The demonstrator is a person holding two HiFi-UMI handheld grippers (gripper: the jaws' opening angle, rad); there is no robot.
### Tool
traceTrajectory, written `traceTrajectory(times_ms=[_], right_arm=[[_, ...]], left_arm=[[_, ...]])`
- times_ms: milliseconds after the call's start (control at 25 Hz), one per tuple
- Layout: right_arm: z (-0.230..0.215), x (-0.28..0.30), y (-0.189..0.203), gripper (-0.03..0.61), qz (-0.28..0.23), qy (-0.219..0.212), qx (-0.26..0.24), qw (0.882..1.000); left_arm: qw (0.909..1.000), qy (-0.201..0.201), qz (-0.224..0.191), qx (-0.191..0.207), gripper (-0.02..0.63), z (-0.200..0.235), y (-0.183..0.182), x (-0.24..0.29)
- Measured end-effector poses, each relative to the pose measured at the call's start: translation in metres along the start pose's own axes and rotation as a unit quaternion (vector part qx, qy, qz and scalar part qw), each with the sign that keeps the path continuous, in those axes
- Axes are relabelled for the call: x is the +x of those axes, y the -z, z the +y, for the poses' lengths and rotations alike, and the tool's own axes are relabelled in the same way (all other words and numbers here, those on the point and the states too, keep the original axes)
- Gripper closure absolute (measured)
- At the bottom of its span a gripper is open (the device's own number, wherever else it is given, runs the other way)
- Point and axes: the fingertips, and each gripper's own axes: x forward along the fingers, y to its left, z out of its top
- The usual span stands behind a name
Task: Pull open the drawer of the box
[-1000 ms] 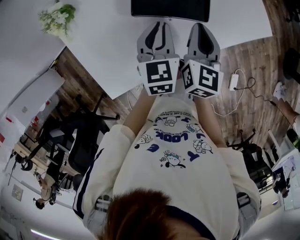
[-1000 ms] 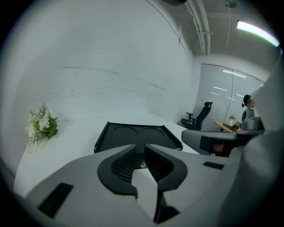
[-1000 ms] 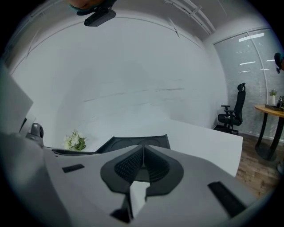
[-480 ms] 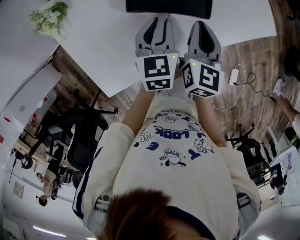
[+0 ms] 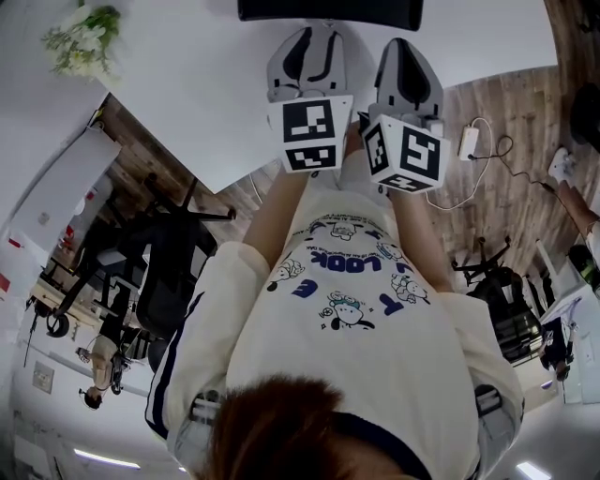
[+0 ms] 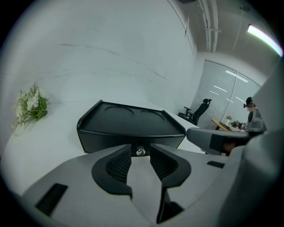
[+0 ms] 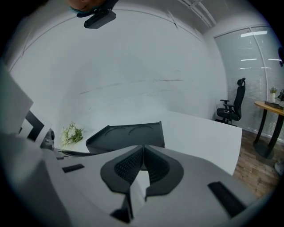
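Observation:
The black box (image 6: 128, 126) stands on the white table (image 6: 53, 146), its top moulded with two round recesses. A small silver drawer knob (image 6: 140, 151) shows on its front face. My left gripper (image 6: 140, 155) points at that knob from just in front of it. Its jaws are opening and nothing is pressed between the pads. In the head view both grippers reach toward the box (image 5: 328, 11), left gripper (image 5: 312, 37) beside right gripper (image 5: 405, 47). The right gripper (image 7: 143, 150) is shut and empty, looking over the box (image 7: 128, 133) from its right.
A bunch of white flowers (image 5: 80, 37) lies on the table to the left of the box, seen also as flowers (image 6: 30, 104). Office chairs (image 5: 173, 272) and a charger with cable (image 5: 469, 141) are on the wooden floor below the table edge.
Both grippers have moved a little farther forward toward the black box, which now shows more at the top of the head view.

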Motion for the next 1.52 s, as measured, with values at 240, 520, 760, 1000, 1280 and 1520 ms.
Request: traceTrajectory(times_ms=[240, 520, 760, 1000, 1280, 1520], right_arm=[[-0.003, 0.002, 0.004, 0.548, 0.004, -0.004, 0.000, 1.000], [-0.010, 0.001, 0.009, 0.548, 0.012, -0.006, 0.005, 1.000], [-0.010, 0.003, 0.013, 0.548, 0.018, -0.012, 0.005, 1.000], [-0.012, 0.004, 0.016, 0.548, 0.020, -0.013, 0.008, 1.000], [-0.015, 0.004, 0.017, 0.548, 0.022, -0.013, 0.009, 1.000], [-0.015, 0.002, 0.016, 0.548, 0.020, -0.014, 0.008, 1.000]], left_arm=[[0.9999, 0.005, 0.015, -0.003, 0.474, -0.001, 0.007, 0.011], [0.9996, 0.001, 0.026, -0.006, 0.472, -0.002, 0.011, 0.021], [0.9992, -0.003, 0.038, -0.009, 0.472, -0.003, 0.017, 0.026], [0.9989, -0.002, 0.046, -0.011, 0.472, -0.004, 0.021, 0.033], [0.9990, -0.009, 0.042, -0.008, 0.500, -0.004, 0.019, 0.035], [0.9991, -0.015, 0.040, -0.007, 0.535, -0.002, 0.017, 0.035]])
